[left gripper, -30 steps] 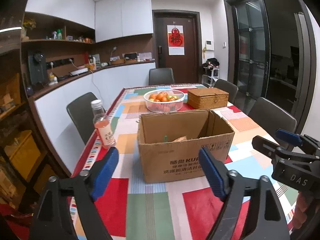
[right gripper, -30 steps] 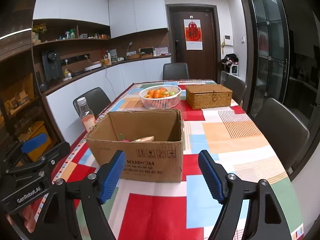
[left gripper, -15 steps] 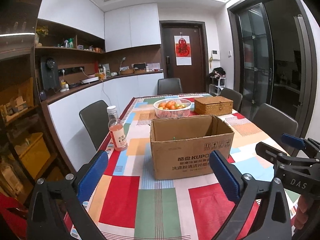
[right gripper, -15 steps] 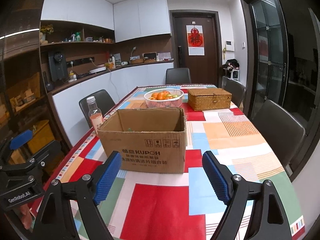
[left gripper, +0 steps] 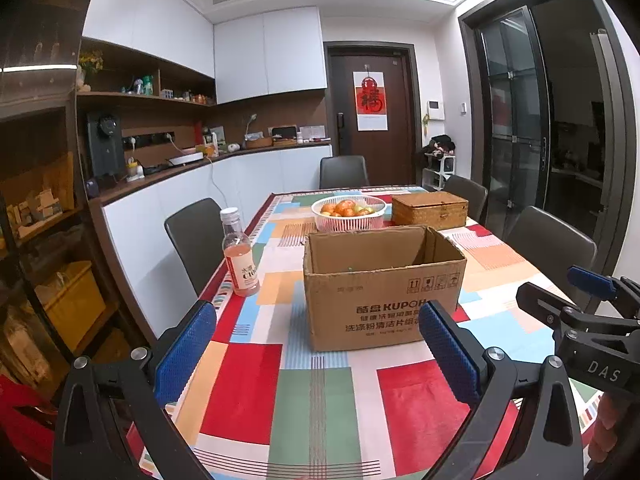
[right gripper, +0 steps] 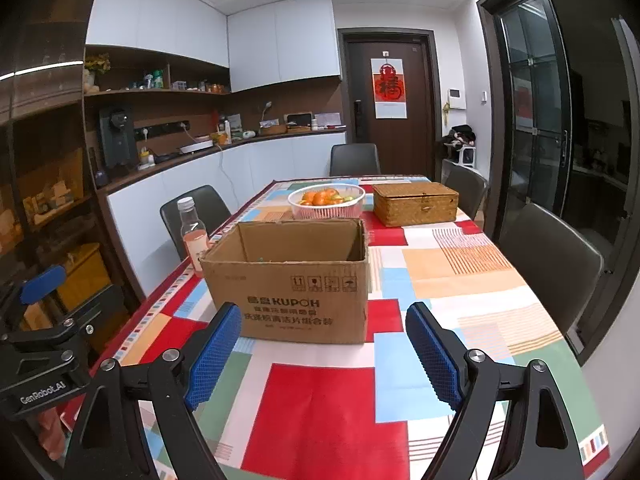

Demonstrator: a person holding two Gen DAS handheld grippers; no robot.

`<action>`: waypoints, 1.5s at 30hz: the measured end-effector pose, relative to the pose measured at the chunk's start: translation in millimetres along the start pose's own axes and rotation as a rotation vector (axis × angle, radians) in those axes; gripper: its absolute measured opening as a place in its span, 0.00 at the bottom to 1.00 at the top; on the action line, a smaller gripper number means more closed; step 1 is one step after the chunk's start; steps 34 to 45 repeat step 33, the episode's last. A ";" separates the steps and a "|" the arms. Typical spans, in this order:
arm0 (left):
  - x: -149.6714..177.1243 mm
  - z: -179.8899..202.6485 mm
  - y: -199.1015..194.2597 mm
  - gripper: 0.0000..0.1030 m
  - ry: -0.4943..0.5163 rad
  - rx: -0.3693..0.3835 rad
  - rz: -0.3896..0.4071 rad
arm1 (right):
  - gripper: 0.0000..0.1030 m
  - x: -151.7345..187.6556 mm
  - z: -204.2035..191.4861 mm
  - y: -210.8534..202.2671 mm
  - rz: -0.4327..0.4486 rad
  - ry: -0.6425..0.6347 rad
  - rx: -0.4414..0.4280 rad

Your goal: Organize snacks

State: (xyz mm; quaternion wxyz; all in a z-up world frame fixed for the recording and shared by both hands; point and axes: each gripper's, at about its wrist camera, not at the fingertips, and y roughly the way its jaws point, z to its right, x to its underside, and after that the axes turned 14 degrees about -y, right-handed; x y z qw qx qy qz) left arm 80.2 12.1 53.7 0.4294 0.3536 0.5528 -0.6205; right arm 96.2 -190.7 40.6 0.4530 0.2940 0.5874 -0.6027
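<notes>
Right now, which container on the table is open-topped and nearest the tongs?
The cardboard box, flaps open, sits just beyond both tongs. The white fruit basket is open too but farther back; the wicker box beside it has its lid shut.

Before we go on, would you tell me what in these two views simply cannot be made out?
- Contents of the cardboard box: its front wall hides the inside in both wrist views.
- Inside of the wicker basket: lid closed.
- Bottle: lower part hidden behind the box in the right wrist view.
- Shelf items: too small in both views.
- Left tongs and right tongs: open, empty.
</notes>
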 end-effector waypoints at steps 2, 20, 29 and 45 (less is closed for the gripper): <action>0.9 0.3 -1.4 1.00 0.001 -0.007 0.005 | 0.82 1.1 0.0 -0.5 -0.001 0.001 0.000; 3.2 0.5 -1.5 1.00 -0.003 -0.020 0.003 | 0.82 7.3 -0.1 -2.6 -0.004 0.001 -0.006; 4.8 -0.6 0.7 1.00 -0.004 -0.024 0.006 | 0.83 10.3 -3.2 -2.0 -0.009 0.001 -0.004; 5.9 -0.6 2.7 1.00 -0.006 -0.027 0.007 | 0.83 10.3 -3.3 -2.1 -0.009 0.001 -0.003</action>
